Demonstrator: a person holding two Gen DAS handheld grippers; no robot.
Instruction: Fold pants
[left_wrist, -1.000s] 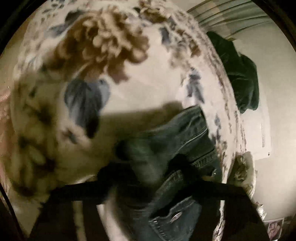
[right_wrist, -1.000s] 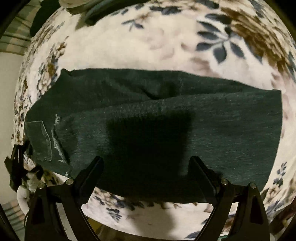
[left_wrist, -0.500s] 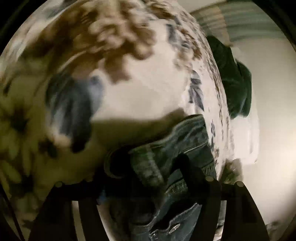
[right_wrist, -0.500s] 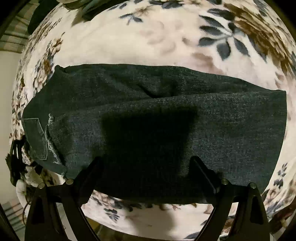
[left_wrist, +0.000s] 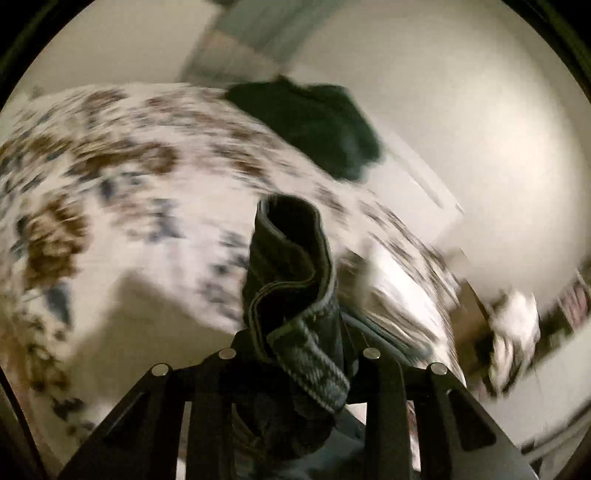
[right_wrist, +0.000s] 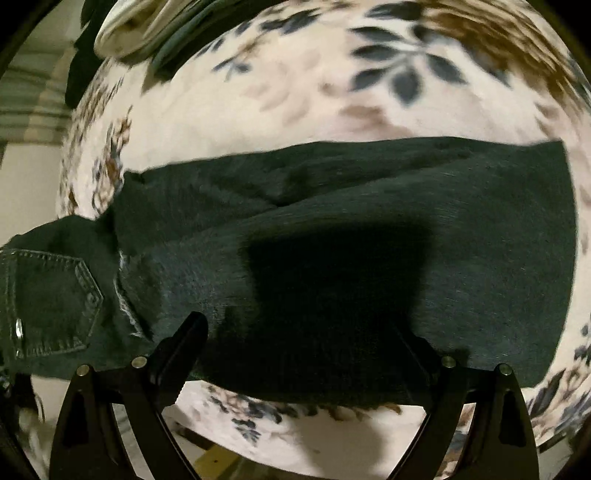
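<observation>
Dark denim pants (right_wrist: 369, 229) lie stretched across a floral blanket (right_wrist: 295, 92) in the right wrist view, with a back pocket (right_wrist: 51, 302) at the left. My right gripper (right_wrist: 299, 332) is open, its fingers (right_wrist: 184, 339) spread just above the near edge of the legs. In the left wrist view my left gripper (left_wrist: 295, 343) is shut on the pants' waistband (left_wrist: 291, 266), which stands up bunched between the fingers and is lifted off the blanket (left_wrist: 129, 192).
A dark green garment (left_wrist: 317, 122) lies heaped at the far edge of the bed by a pale wall (left_wrist: 461, 110). Folded clothes (right_wrist: 147, 26) sit at the bed's far left corner in the right wrist view. Blurred clutter (left_wrist: 517, 332) shows beyond the bed's right side.
My left gripper has closed on the waistband and swung up with it, so the wall now fills its view. The waist end has shifted in the right view. The right gripper stays open.
</observation>
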